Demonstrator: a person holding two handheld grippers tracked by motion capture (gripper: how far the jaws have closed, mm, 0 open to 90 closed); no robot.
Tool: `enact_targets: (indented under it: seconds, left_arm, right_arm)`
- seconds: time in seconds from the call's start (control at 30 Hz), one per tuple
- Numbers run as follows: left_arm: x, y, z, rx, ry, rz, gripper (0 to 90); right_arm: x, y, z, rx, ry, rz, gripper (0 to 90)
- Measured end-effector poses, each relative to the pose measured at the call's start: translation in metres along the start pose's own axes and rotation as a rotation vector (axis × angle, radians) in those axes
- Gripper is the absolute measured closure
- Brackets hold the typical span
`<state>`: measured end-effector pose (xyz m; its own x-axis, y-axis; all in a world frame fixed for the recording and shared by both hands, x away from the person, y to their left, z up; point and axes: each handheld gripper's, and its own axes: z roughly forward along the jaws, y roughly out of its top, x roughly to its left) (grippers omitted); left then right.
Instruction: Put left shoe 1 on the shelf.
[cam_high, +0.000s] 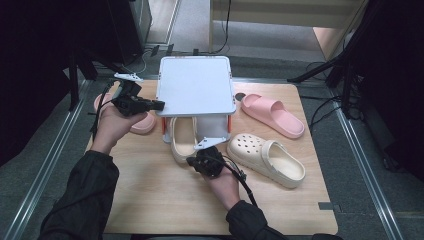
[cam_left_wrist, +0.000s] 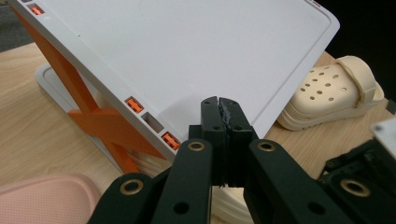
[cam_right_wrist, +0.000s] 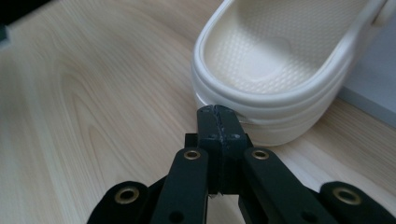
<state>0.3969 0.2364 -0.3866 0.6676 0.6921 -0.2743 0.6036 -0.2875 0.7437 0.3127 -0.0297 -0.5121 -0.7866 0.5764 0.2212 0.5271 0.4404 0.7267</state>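
Two closed tongs, nothing held — cream clog half under the rack.
Right tongs touch the clog's heel on the bench; left tongs hover at the rack — next, likely nudging the clog further in.

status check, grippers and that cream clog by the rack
Both grippers shut, empty. Right gripper at heel of cream clog, half under rack. Left gripper at rack edge.

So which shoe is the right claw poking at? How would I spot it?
Find the white two-level plastic rack with orange legs in the middle of the wooden table. The cream rubber clog lies half under it, heel end sticking out toward the shut right claw. Its twin with holes lies fully in the open.
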Motion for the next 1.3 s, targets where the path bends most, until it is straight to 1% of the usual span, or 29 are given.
enact_targets:
  seconds: [0.03,0.07,0.1,0.17,0.2,0.23,0.3,0.33,0.37,0.43,0.5,0.63,0.67,0.73,0.77,0.8,0.83,0.9,0.93,0.97,1.0,1.03,1.07,1.13,1.17,1.2,1.23,1.27,1.3]
  left_arm:
    - [0.0,0.0,0.0,-0.001,-0.004,-0.006,89.8]
    - [0.0,0.0,0.0,-0.001,-0.004,-0.006,89.7]
    - [0.0,0.0,0.0,-0.001,-0.005,-0.004,89.7]
    - [0.0,0.0,0.001,0.002,-0.019,-0.003,89.7]
    - [0.0,0.0,0.001,0.002,-0.019,-0.003,89.7]
    - [-0.002,0.0,0.001,0.005,-0.011,0.015,89.8]
    - [-0.002,0.0,0.001,0.007,-0.011,0.018,89.7]
    - [-0.003,0.0,0.001,0.006,-0.011,0.015,89.7]
    - [-0.003,0.0,0.001,0.006,-0.011,0.015,89.7]
    - [-0.002,0.0,0.001,0.005,-0.013,0.011,89.7]
    - [-0.003,0.0,0.002,0.003,-0.014,0.011,89.7]
    - [-0.004,-0.001,0.002,-0.003,-0.007,0.02,89.6]
    - [-0.005,-0.001,0.002,-0.004,-0.002,0.031,87.7]
    - [-0.007,-0.001,0.002,-0.007,0.005,0.037,86.6]
    - [-0.008,-0.001,0.002,-0.009,0.013,0.033,85.7]
    - [-0.008,-0.001,0.002,-0.008,0.011,0.03,85.0]
    - [-0.009,0.0,0.001,-0.004,0.001,0.019,82.4]
    - [-0.013,0.001,-0.002,-0.005,-0.02,0.019,78.8]
    - [-0.013,0.001,-0.002,-0.005,-0.02,0.019,76.6]
    - [-0.019,0.002,-0.006,-0.022,-0.038,0.029,72.7]
    - [-0.019,0.002,-0.006,-0.022,-0.038,0.029,67.6]
    - [-0.023,0.002,-0.008,-0.03,-0.048,0.033,67.6]
    - [-0.027,0.003,-0.01,-0.029,-0.054,0.038,65.2]
    - [-0.035,0.002,-0.012,-0.031,-0.07,0.05,61.9]
    - [-0.039,0.002,-0.013,-0.022,-0.08,0.053,59.2]
    - [-0.045,-0.001,-0.013,-0.01,-0.089,0.059,56.8]
    - [-0.045,-0.001,-0.013,-0.01,-0.089,0.059,55.2]
    - [-0.047,-0.002,-0.013,-0.008,-0.091,0.062,55.2]
    - [-0.051,-0.006,-0.013,-0.004,-0.093,0.059,53.4]
  right_arm:
    - [-0.002,0.006,0.006,0.003,-0.009,0.013,90.0]
    - [-0.002,0.006,0.006,0.003,-0.009,0.013,90.0]
    - [-0.002,0.009,0.008,-0.008,-0.007,0.0,90.0]
    - [-0.004,0.017,0.017,-0.004,-0.031,-0.017,90.0]
    - [-0.004,0.017,0.017,-0.004,-0.031,-0.017,90.0]
    - [-0.005,0.023,0.022,-0.003,-0.047,-0.024,90.0]
    - [-0.006,0.026,0.026,0.0,-0.052,-0.036,90.0]
    - [-0.008,0.031,0.029,-0.008,-0.058,-0.035,90.0]
    - [-0.008,0.031,0.029,-0.008,-0.058,-0.035,90.0]
    - [-0.014,0.038,0.035,-0.012,-0.052,-0.014,90.0]
    - [-0.015,0.042,0.038,-0.016,-0.063,-0.014,90.0]
    - [-0.018,0.046,0.042,-0.022,-0.061,-0.018,90.0]
    - [-0.02,0.048,0.043,-0.012,-0.047,0.015,90.0]
    - [-0.021,0.049,0.041,-0.008,-0.042,0.025,90.0]
    - [-0.02,0.05,0.038,-0.008,-0.029,0.035,90.0]
    - [-0.017,0.05,0.033,-0.012,-0.026,0.03,90.0]
    - [-0.014,0.05,0.025,-0.016,-0.019,0.013,90.0]
    - [-0.012,0.049,0.015,-0.024,-0.003,-0.008,90.0]
    - [-0.012,0.049,0.015,-0.024,-0.003,-0.008,90.0]
    - [-0.011,0.047,0.004,-0.03,0.019,-0.021,90.0]
    - [-0.011,0.047,0.004,-0.03,0.019,-0.021,90.0]
    - [-0.01,0.045,-0.001,-0.03,0.03,-0.022,90.0]
    - [-0.01,0.044,-0.007,-0.035,0.036,-0.025,90.0]
    - [-0.01,0.042,-0.018,-0.046,0.055,-0.025,87.4]
    - [-0.01,0.04,-0.024,-0.046,0.063,-0.027,86.4]
    - [-0.01,0.037,-0.033,-0.048,0.062,-0.049,84.1]
    - [-0.01,0.037,-0.033,-0.048,0.062,-0.049,84.1]
    - [-0.01,0.035,-0.038,-0.053,0.063,-0.057,82.5]
    - [-0.011,0.032,-0.047,-0.067,0.082,-0.053,78.5]
